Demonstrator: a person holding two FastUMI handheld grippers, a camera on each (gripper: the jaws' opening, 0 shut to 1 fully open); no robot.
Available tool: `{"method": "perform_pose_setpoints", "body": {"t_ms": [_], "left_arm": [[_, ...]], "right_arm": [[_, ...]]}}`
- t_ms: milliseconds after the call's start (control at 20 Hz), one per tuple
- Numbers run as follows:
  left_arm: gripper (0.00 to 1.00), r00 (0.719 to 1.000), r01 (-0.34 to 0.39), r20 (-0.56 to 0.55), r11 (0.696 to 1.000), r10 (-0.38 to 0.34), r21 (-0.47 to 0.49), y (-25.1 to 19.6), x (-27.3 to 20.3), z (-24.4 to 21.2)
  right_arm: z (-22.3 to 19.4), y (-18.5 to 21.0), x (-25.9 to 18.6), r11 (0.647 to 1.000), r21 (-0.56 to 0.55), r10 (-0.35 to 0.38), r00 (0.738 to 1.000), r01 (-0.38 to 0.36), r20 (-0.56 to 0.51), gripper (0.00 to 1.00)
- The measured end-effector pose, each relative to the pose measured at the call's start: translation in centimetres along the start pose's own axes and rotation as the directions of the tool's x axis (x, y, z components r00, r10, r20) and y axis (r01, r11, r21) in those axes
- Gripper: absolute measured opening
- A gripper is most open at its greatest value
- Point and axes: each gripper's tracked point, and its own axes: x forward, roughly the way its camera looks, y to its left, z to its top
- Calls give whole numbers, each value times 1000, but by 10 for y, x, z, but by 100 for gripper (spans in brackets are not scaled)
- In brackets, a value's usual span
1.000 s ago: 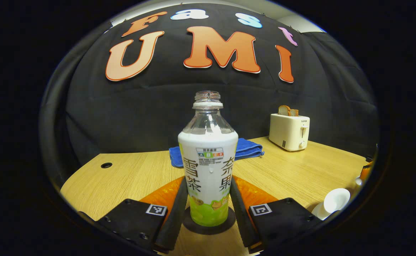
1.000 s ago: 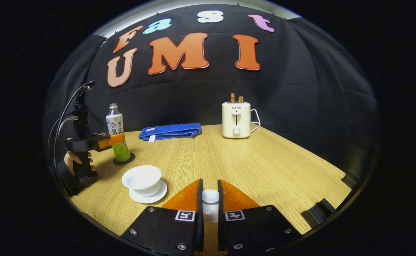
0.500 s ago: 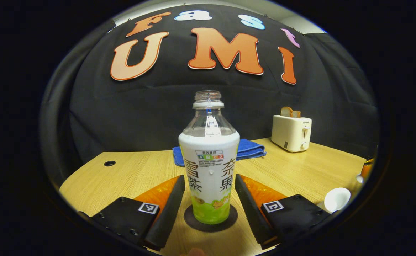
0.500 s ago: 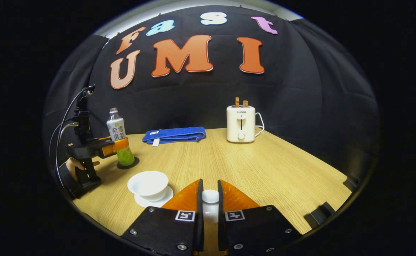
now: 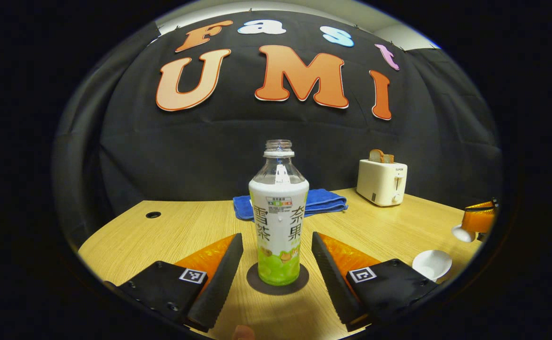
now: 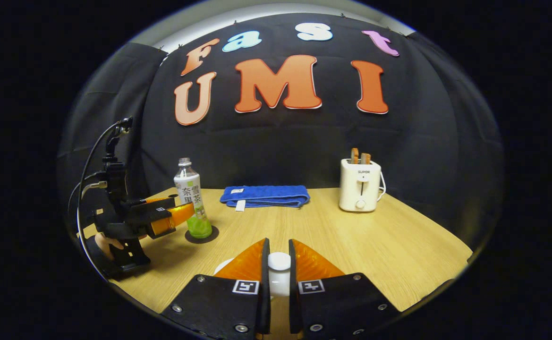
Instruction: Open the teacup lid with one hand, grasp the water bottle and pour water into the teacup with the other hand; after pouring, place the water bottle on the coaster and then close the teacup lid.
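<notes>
A: Why is the right tool [image 6: 279, 269] clamped on the white ceramic teacup lid [image 6: 279, 262]?

B: It keeps the white teacup [image 5: 431, 263] uncovered.

A: The left tool [image 5: 276, 269]?

B: Apart, flanking the clear labelled water bottle [image 5: 279, 222] on its dark round coaster [image 5: 278, 284] at twelve o'clock.

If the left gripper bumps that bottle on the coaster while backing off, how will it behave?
Probably tippy: the bottle is tall and narrow on a small coaster. It has no cap, so a knock might spill whatever is left. The clear upper part looks empty, so it is likely light and easy to shove. The left gripper is open, fingers apart from it.
</notes>
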Motion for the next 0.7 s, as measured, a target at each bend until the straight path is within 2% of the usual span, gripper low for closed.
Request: {"method": "perform_pose_setpoints", "body": {"t_ms": [50,150,200,250,300,700], "left_arm": [[92,1000,1,4,1000,-2,5,1,-7,2],[94,1000,0,22,1000,0,10,1,-20,7],[94,1000,-3,27,1000,3,7,2,-27,8],[91,1000,-2,29,1000,2,-4,3,-33,9],[93,999,-2,32,1000,2,-16,4,-41,9],[93,999,-36,23,998,37,-42,17,-73,3]], "right_arm": [[-3,6,5,1000,-3,13,1000,-13,-9,16],[-9,14,15,1000,-7,28,999,-28,-28,16],[-12,17,19,999,-7,35,999,-35,-36,12],[-14,19,22,999,-7,39,998,-39,-41,16],[-16,21,25,999,-9,42,998,-43,-48,16],[-31,35,34,997,-24,65,994,-67,-84,16]]}}
